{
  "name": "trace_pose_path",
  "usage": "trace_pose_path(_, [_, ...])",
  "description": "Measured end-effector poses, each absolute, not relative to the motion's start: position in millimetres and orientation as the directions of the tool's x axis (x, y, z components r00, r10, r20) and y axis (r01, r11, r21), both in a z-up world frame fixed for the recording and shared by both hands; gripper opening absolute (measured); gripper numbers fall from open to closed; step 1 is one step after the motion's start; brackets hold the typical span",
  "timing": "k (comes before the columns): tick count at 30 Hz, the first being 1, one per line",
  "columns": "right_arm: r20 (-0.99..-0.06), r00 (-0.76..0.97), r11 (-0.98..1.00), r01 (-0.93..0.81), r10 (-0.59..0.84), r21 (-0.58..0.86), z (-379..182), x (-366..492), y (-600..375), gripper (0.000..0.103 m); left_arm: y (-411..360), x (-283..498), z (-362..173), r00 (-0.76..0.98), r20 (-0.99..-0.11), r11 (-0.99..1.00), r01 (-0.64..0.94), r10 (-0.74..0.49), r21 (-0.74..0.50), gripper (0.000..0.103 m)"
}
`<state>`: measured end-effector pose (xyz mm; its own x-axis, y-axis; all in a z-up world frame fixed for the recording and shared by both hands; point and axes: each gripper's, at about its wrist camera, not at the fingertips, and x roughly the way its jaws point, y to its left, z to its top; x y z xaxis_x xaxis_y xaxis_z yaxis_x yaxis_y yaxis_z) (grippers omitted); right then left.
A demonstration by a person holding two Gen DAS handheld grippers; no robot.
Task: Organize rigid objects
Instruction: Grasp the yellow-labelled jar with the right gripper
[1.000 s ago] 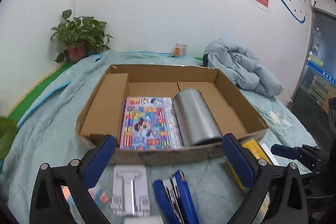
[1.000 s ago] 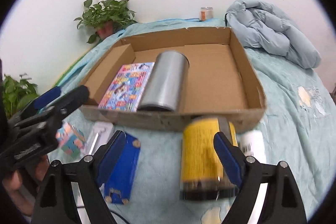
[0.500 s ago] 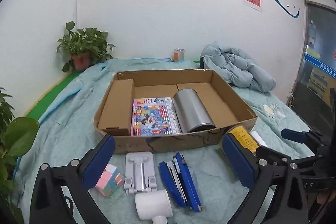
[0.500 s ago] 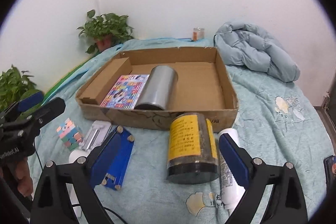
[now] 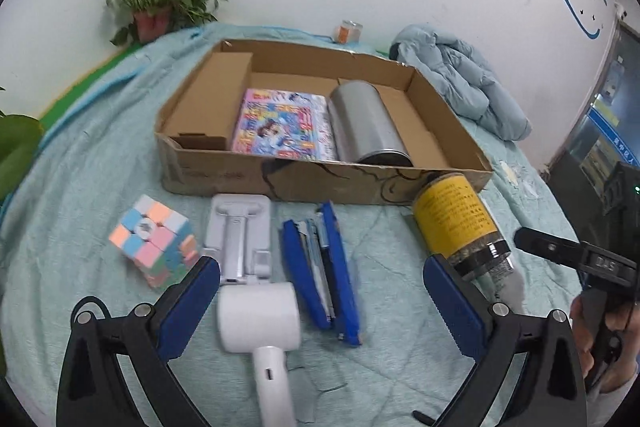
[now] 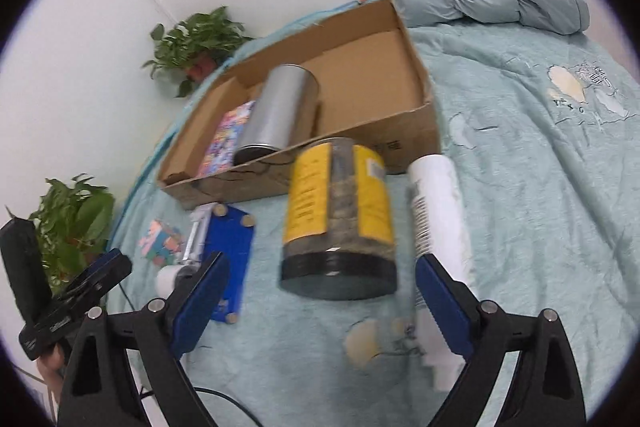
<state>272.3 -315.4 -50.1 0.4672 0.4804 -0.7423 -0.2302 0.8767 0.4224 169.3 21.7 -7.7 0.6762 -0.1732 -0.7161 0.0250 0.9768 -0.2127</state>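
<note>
Quilted teal bedcover (image 6: 540,187), shallow cardboard box (image 5: 280,183) beyond both fingertips holding glossy book (image 5: 280,127) and steel cylinder (image 5: 366,125), yellow-labelled jar (image 6: 340,211) lying just ahead between spread right gripper (image 6: 320,291) fingers, untouched, jaws just narrowed, closer than before, left gripper (image 5: 320,287) spread over white handled device (image 5: 260,315), blue stapler (image 5: 320,263).

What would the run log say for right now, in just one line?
left gripper: open, empty | right gripper: open, empty | yellow jar: outside box | metal can: inside box
</note>
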Motion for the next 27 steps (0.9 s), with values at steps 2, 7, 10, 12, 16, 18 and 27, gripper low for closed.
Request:
trace_pose_path(2, [-0.754, 0.448, 0.877, -0.241, 0.481, 0.416, -51.4, 279.9, -311.1, 0.073, 16.7, 178.0, -10.7, 0.657, -0.724, 0.970, 0.046, -0.210, -0.239, 0.102])
trace_pose_path(7, [-0.790, 0.449, 0.904, -0.292, 0.418, 0.312, -56.1, 283.1, -283.7, 0.045, 17.6, 192.8, -14.2, 0.616, -0.694, 0.909, 0.092, -0.373, -0.406, 0.102])
trace_pose_path(10, [-0.781, 0.437, 0.882, -0.363, 0.446, 0.300, -56.6, 270.1, -267.1, 0.045, 10.1, 205.5, -13.8, 0.591, -0.709, 0.907, 0.101, -0.385, -0.409, 0.101])
trace_pose_path(12, [-0.774, 0.410, 0.855, -0.412, 0.483, 0.316, -58.5, 263.6, -254.8, 0.051, 4.2, 214.3, -12.2, 0.581, -0.698, 0.894, 0.127, -0.418, -0.430, 0.101])
trace_pose_path(16, [-0.765, 0.354, 0.832, -0.370, 0.537, 0.413, -68.5, 274.2, -256.5, 0.056, -15.3, 235.2, -17.8, 0.522, -0.700, 0.865, 0.180, -0.488, -0.469, 0.098])
trace_pose_path(18, [-0.763, 0.342, 0.829, -0.341, 0.548, 0.443, -70.8, 279.8, -259.1, 0.060, -25.2, 247.7, -22.2, 0.496, -0.720, 0.869, 0.183, -0.485, -0.459, 0.098])
trace_pose_path(27, [-0.753, 0.272, 0.792, -0.331, 0.600, 0.512, -88.9, 290.1, -250.7, 0.077, -58.3, 287.7, -48.2, 0.368, -0.791, 0.872, 0.197, -0.489, -0.448, 0.082])
